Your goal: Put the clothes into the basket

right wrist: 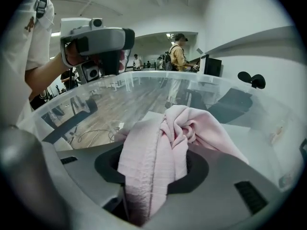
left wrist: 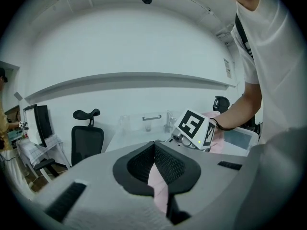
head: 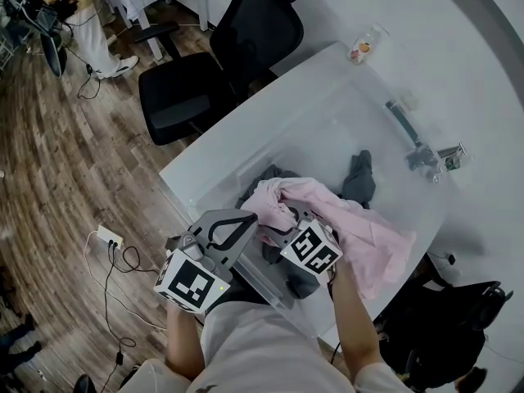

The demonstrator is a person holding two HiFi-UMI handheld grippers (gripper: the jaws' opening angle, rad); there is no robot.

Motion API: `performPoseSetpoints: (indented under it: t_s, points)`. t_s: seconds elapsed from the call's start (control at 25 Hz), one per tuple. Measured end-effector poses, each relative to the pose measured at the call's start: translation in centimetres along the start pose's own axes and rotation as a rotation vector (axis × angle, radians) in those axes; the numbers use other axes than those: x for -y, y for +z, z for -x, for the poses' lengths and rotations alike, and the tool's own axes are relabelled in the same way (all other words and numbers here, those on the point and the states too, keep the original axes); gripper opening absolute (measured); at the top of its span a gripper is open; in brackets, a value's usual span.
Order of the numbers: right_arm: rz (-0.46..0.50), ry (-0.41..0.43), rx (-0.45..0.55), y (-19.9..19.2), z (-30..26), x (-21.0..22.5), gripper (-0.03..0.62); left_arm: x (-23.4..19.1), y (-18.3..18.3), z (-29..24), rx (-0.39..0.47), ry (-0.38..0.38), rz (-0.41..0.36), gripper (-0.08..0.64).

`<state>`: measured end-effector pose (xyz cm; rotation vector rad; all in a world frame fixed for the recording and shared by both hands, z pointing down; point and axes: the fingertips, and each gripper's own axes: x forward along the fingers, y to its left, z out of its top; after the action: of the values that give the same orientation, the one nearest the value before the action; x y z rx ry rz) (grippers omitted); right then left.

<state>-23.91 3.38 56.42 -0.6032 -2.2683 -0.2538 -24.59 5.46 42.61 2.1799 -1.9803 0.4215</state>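
Your left gripper (head: 248, 221) and right gripper (head: 276, 231) both clamp the crumpled pink fabric garment (head: 360, 228) low inside the clear plastic basket (right wrist: 158, 75); next, let go beside the dark grey clothes (head: 358, 174) at one o'clock.

Head view: the pink garment (head: 360, 228) flops over the right gripper (head: 277, 226), so its fingers are buried there. It also covers a good part of the dark grey clothes (head: 359, 178) in the basket (head: 214, 188). The little jar thing (head: 366, 47) at the far tabletop (head: 270, 97) corner is too small to identify. The person (head: 94, 31) top left is cut off by the edge.
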Motion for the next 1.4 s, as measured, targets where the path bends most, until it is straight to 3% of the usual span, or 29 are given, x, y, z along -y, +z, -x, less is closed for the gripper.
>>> performPoseSetpoints:
  t_s: [0.6,0.92,1.16,1.4]
  points:
    - [0.081,0.084,-0.150,-2.4,-2.4,-2.5,0.266,0.6,-0.5,-0.4,-0.020,-0.023,-0.035,0.005]
    - [0.143,0.063,-0.244,-3.3,-1.6,-2.6,0.361,0.6,-0.4,-0.5,-0.030,-0.038,-0.027,0.005]
    - [0.151,0.007,-0.218,-2.6,0.2,-2.0,0.390,1.3,0.1,-0.8,-0.017,-0.064,-0.041,0.005]
    - [0.118,-0.086,-0.115,-0.4,3.0,-0.9,0.390,1.3,0.6,-0.8,-0.010,-0.071,-0.035,0.005]
